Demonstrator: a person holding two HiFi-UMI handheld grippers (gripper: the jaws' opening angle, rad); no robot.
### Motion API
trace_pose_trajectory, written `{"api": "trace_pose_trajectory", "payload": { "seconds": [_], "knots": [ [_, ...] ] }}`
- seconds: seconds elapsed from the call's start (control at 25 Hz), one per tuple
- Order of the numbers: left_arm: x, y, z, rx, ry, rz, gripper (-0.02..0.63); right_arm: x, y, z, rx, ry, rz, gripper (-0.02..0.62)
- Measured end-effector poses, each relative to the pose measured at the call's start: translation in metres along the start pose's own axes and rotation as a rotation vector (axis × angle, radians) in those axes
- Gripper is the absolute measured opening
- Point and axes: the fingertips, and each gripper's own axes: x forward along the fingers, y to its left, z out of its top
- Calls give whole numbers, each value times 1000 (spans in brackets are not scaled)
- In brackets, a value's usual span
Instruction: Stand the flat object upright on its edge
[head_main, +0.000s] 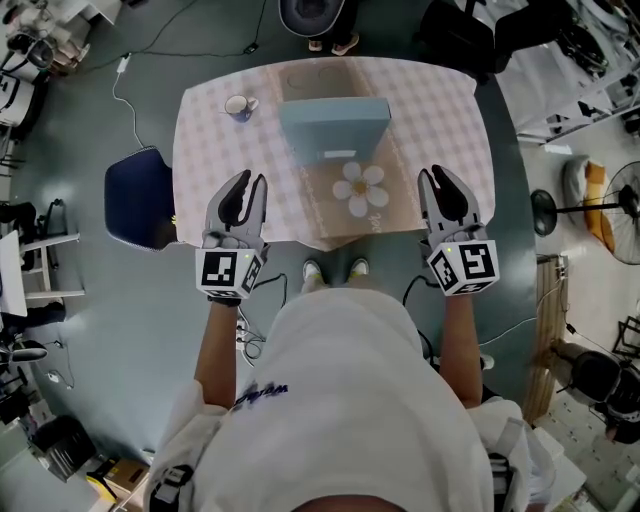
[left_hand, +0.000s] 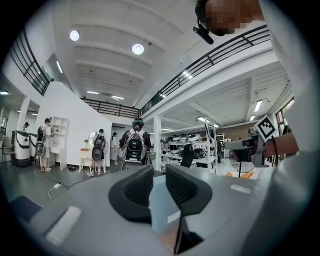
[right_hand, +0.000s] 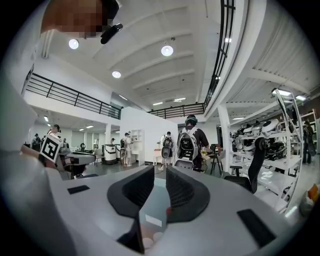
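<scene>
shirt (head_main: 350, 400) nearest, then l gripper (head_main: 253, 180) and r gripper (head_main: 435, 172) at table (head_main: 215, 150) near edge, both nearly closed w/ slim gap, holding nothing. box (head_main: 335, 135) mid-table, apart from both, looks already up on edge; task prob done.

Robotics lab in an open, two-storey hall — a working floor.
A railed mezzanine (left_hand: 225, 50) runs under round ceiling lights (left_hand: 138, 48); racks of equipment (right_hand: 272, 140) line one side, people wearing backpack rigs (left_hand: 135, 142) stand about, cables (head_main: 113, 95) trail over the grey floor (head_main: 100, 320) by the cloth-covered worktop (head_main: 440, 120), and the left hand-held gripper (head_main: 251, 182) carries a square-marker cube (head_main: 229, 272).
</scene>
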Motion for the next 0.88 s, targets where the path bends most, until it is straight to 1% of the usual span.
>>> {"api": "trace_pose_trajectory", "payload": {
  "seconds": [0.16, 0.32, 0.56, 0.68, 0.88],
  "knots": [
    [-3, 1, 4, 5, -10, 8, 38, -3, 1, 3, -9, 0, 6, 54],
    [-5, 4, 6, 0, -23, 24, 6, -4, 1, 5, -15, 3, 10, 31],
    [-5, 3, 10, -11, -41, 26, 2, -6, -2, 3, 6, 11, 23, 5],
    [-4, 0, 11, 2, -35, 16, 2, -6, -2, 3, 21, 10, 34, 5],
    [-1, -5, 10, 8, -32, 3, 2, -6, -3, 3, 10, 14, 45, 4]
  ]
}}
